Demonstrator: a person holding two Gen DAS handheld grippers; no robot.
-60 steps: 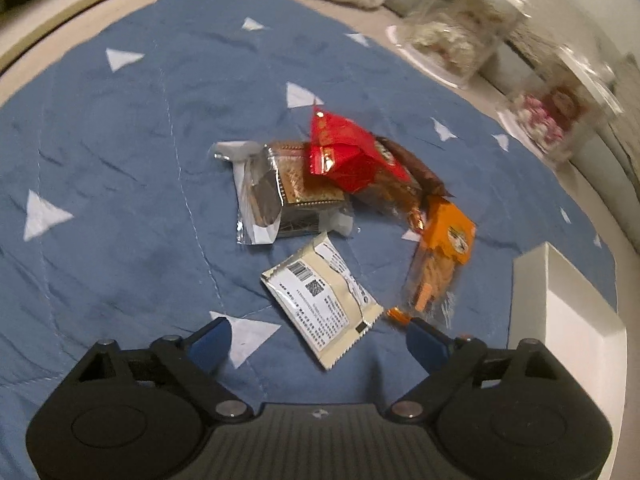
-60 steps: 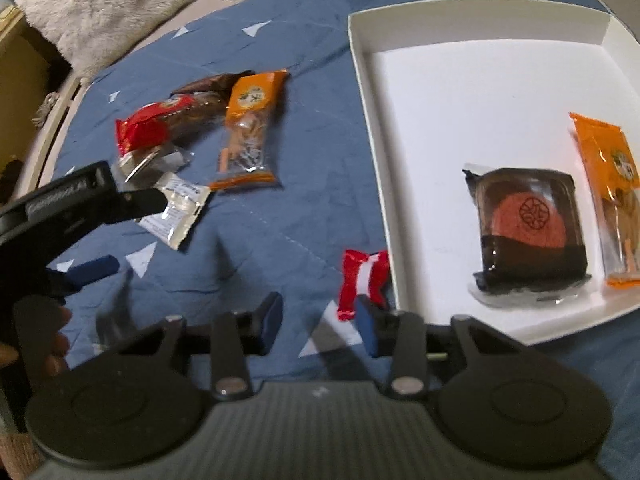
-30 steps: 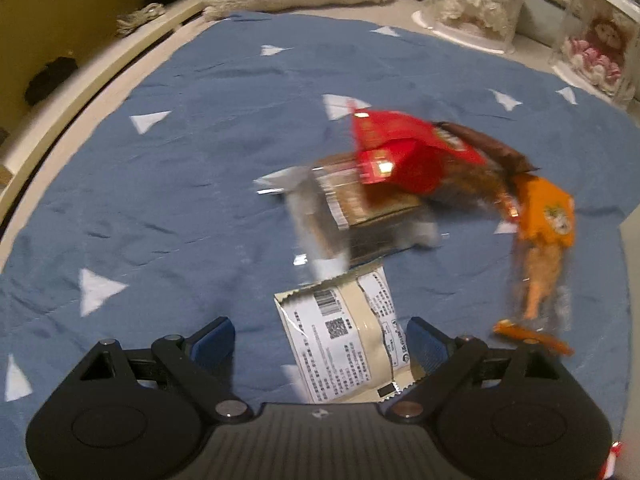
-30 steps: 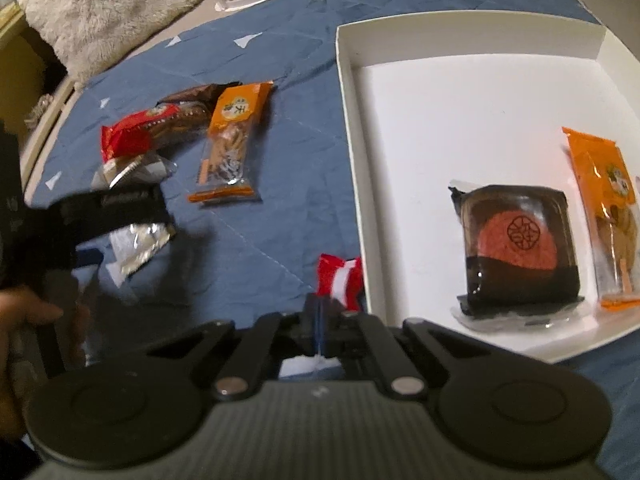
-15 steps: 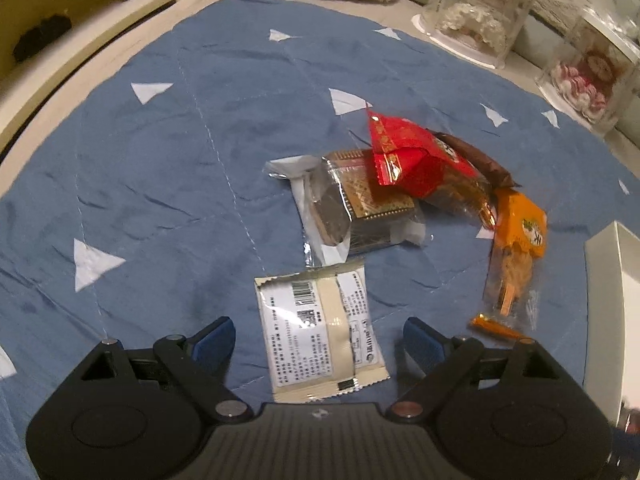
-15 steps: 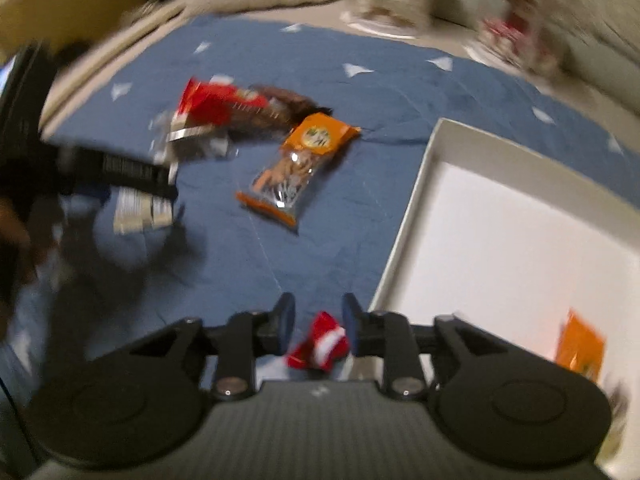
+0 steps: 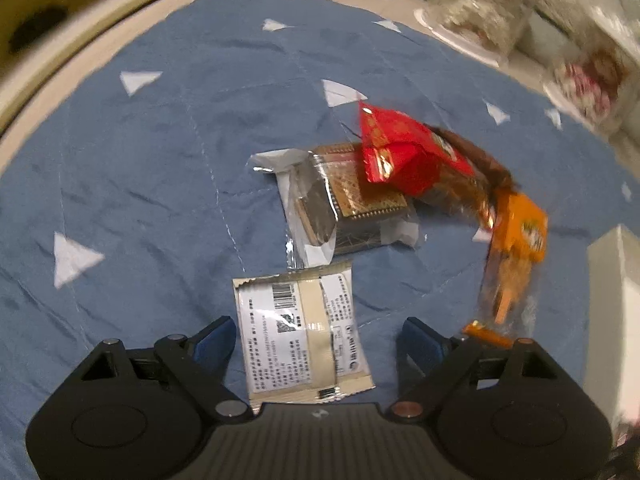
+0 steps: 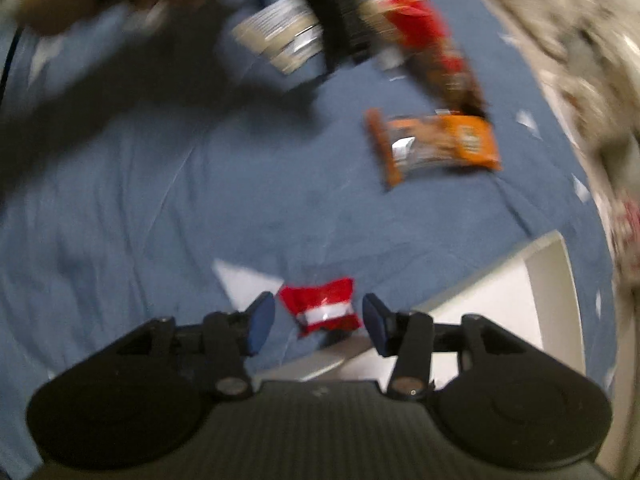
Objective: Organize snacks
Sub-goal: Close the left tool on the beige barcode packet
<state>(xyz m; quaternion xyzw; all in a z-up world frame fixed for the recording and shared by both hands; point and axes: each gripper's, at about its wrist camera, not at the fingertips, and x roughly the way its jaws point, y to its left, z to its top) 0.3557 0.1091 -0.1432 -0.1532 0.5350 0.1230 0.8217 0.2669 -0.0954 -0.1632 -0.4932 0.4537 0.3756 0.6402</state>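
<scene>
The left gripper (image 7: 316, 340) has its fingers (image 7: 214, 340) spread wide and released, straddling a white snack packet (image 7: 300, 332) that lies label-up on the blue quilt (image 7: 140, 180) without touching either pad. Just beyond the packet sits a clear-wrapped brown pastry (image 7: 348, 204), with a red wrapper (image 7: 400, 152) lying over its far corner and over a dark brown bar (image 7: 476, 164) behind it. An orange snack pack (image 7: 516, 256) lies to the right, near the white tray (image 7: 612, 280) at the edge of view.

The right gripper (image 8: 318, 318) is opening its fingers (image 8: 260, 322); a small red-and-white candy (image 8: 322, 306) rests on the quilt between them, free of both pads, just beside the white tray's corner. The view is blurred
</scene>
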